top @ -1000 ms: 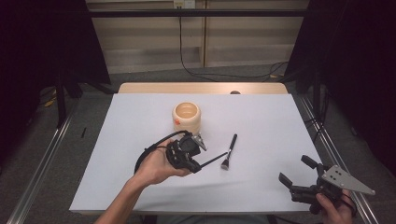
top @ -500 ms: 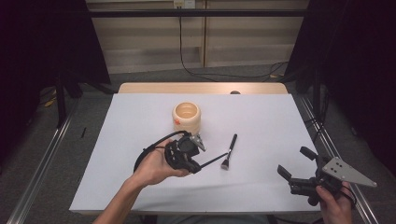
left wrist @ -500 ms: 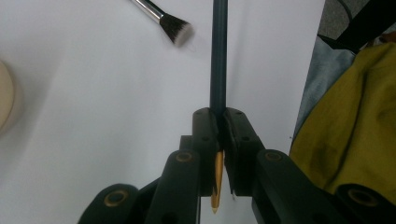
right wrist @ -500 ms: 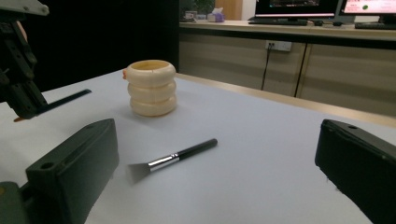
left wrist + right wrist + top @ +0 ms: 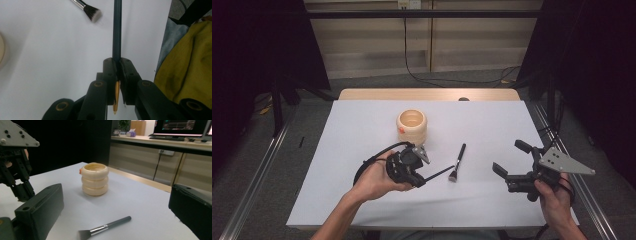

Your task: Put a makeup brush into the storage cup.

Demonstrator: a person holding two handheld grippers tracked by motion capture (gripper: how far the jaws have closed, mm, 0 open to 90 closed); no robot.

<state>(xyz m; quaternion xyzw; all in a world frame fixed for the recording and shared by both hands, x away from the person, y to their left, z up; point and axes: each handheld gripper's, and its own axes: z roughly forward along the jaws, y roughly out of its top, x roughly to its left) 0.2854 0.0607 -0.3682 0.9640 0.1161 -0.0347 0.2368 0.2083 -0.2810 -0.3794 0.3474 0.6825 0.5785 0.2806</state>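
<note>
Left hand-held gripper (image 5: 422,172), jaws clenched on a dark pencil (image 5: 116,30) whose shaft projects toward a makeup brush (image 5: 457,162) lying flat on the white surface (image 5: 362,120). Right hand-held gripper (image 5: 508,161), jaws spread wide and empty, at the surface's right side. A cream ribbed cup (image 5: 412,126) stands upright behind the brush.

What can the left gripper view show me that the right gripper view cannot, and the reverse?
Left gripper view: the left claw shut on a dark pencil with a sharpened tip, and yellow-green fabric beside the table. Right gripper view: the cream ribbed holder standing upright, the open right claw, and a monitor far behind. Both: the makeup brush lying on the white tabletop.
</note>
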